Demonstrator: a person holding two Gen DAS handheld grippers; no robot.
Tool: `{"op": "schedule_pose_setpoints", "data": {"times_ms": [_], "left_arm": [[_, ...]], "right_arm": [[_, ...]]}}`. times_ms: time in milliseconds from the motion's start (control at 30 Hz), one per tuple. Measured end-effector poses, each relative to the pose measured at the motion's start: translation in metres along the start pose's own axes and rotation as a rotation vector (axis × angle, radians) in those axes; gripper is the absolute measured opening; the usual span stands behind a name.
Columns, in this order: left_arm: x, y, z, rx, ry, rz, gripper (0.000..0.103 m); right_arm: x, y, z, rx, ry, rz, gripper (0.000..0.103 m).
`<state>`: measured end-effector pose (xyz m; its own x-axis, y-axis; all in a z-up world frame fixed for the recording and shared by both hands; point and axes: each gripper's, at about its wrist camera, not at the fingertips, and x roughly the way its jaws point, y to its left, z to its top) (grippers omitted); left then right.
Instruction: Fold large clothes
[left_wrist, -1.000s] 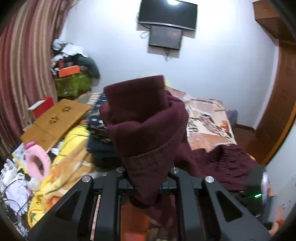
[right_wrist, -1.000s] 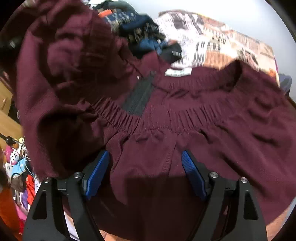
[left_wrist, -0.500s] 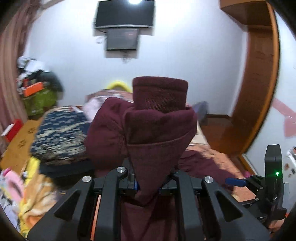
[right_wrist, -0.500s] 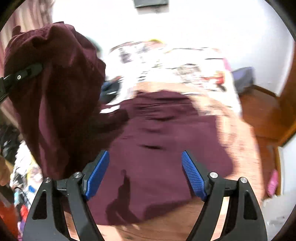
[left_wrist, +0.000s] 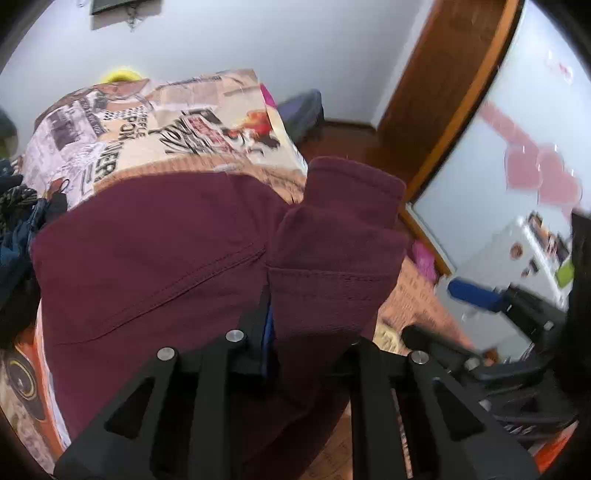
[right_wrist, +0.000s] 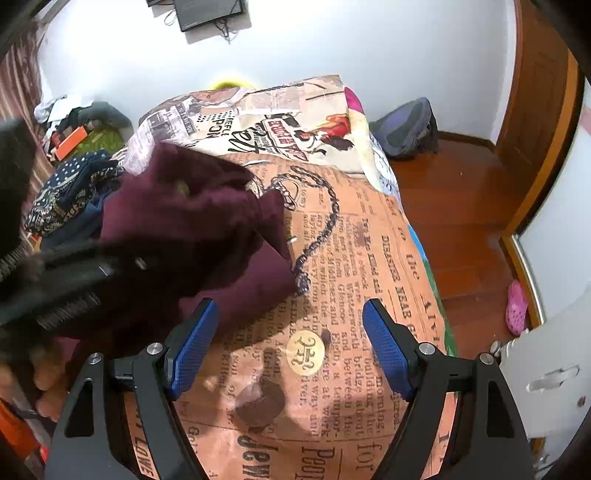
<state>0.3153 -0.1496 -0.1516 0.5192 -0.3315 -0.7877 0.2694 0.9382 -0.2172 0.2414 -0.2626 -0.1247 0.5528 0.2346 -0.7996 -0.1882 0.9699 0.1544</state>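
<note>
Newsprint-patterned bed (right_wrist: 362, 266) carries a maroon garment (left_wrist: 155, 251) at nine o'clock, its hem pinched in the left gripper (left_wrist: 306, 317) whose jaws are opening, while the right gripper (right_wrist: 288, 354) hovers released; lay the fold flat before fully letting go.

Right tongs (right_wrist: 286, 352) matte black, triangular cut-outs, silver screw heads, textured blue pads (right_wrist: 192, 345) (left tongs (left_wrist: 306, 332) alike)

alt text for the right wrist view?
Open right gripper, nothing between its blue pads, hovers over a newsprint-patterned bedspread. At left, the blurred left gripper holds a maroon garment against the bed.
</note>
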Motion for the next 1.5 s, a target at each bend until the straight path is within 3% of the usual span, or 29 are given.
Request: {"op": "schedule_pose_setpoints", "data": {"times_ms": [133, 267, 367, 400, 467, 667, 867, 1000, 1133, 1267, 1367, 1433, 1500], "left_arm": [[-0.01, 0.001, -0.001, 0.031, 0.004, 0.007, 0.023], [-0.017, 0.002, -0.002, 0.029, 0.031, -0.022, 0.039], [-0.029, -0.001, -0.003, 0.045, 0.022, -0.026, 0.045], [-0.035, 0.001, -0.004, 0.05, 0.009, -0.022, 0.048], [-0.053, 0.006, -0.008, 0.049, -0.033, 0.002, 0.064], [-0.1, 0.04, -0.019, 0.036, -0.163, 0.126, 0.087], [-0.106, 0.096, -0.044, 0.0, -0.137, 0.307, 0.087], [-0.094, 0.128, -0.065, -0.077, -0.069, 0.329, 0.087], [-0.073, 0.139, -0.088, -0.108, -0.007, 0.301, 0.088], [-0.062, 0.138, -0.096, -0.118, -0.032, 0.311, 0.088], [-0.064, 0.139, -0.098, -0.134, -0.033, 0.306, 0.088], [-0.069, 0.138, -0.098, -0.134, -0.033, 0.286, 0.088], [-0.078, 0.132, -0.1, -0.118, -0.035, 0.267, 0.088]], "right_arm": [[-0.007, -0.001, -0.006, 0.009, -0.001, 0.011, 0.078], [-0.018, 0.003, -0.003, -0.019, -0.034, -0.001, 0.077], [-0.026, 0.003, 0.004, -0.014, -0.062, 0.003, 0.077], [-0.03, 0.002, 0.007, -0.005, -0.069, 0.016, 0.077], [-0.033, 0.003, 0.01, 0.004, -0.07, 0.042, 0.077], [-0.035, 0.018, 0.025, -0.003, -0.066, 0.161, 0.077], [-0.006, 0.039, 0.038, 0.036, 0.008, 0.27, 0.077], [0.021, 0.048, 0.041, 0.071, 0.097, 0.303, 0.078], [0.042, 0.048, 0.041, 0.116, 0.161, 0.32, 0.078], [0.059, 0.042, 0.041, 0.173, 0.217, 0.368, 0.078], [0.059, 0.042, 0.043, 0.166, 0.211, 0.347, 0.066], [0.053, 0.045, 0.046, 0.138, 0.202, 0.358, 0.048], [0.045, 0.048, 0.048, 0.113, 0.187, 0.358, 0.039]]}}
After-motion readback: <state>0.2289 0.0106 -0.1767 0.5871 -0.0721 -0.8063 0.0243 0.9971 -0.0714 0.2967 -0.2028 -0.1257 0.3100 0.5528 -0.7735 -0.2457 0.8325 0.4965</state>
